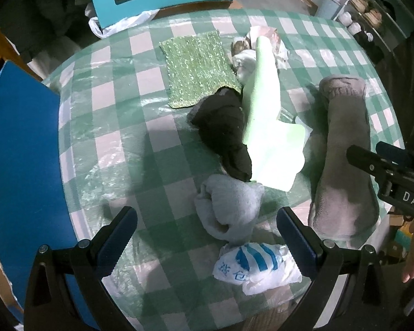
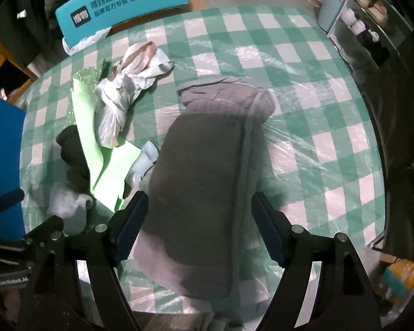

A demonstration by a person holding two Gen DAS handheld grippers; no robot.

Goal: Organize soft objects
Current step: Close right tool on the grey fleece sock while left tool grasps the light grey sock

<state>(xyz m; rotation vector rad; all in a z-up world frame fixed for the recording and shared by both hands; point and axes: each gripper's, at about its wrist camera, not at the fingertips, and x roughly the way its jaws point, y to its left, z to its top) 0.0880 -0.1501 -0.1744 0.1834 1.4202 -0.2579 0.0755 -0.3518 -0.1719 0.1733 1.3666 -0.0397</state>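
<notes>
While my right gripper [image 2: 197, 226] straddles the grey cushion [image 2: 207, 182] with jaws spread, my left gripper [image 1: 207, 237] hangs open over the grey sock [image 1: 229, 209] — just left of that cushion.

We note a glossy clear plastic film over the checked tablecloth [image 1: 118, 115]. The green scouring cloth [image 1: 198, 69] looks rough and glittery; the grey folded textile [image 2: 207, 182] looks matt, soft fleece.
</notes>
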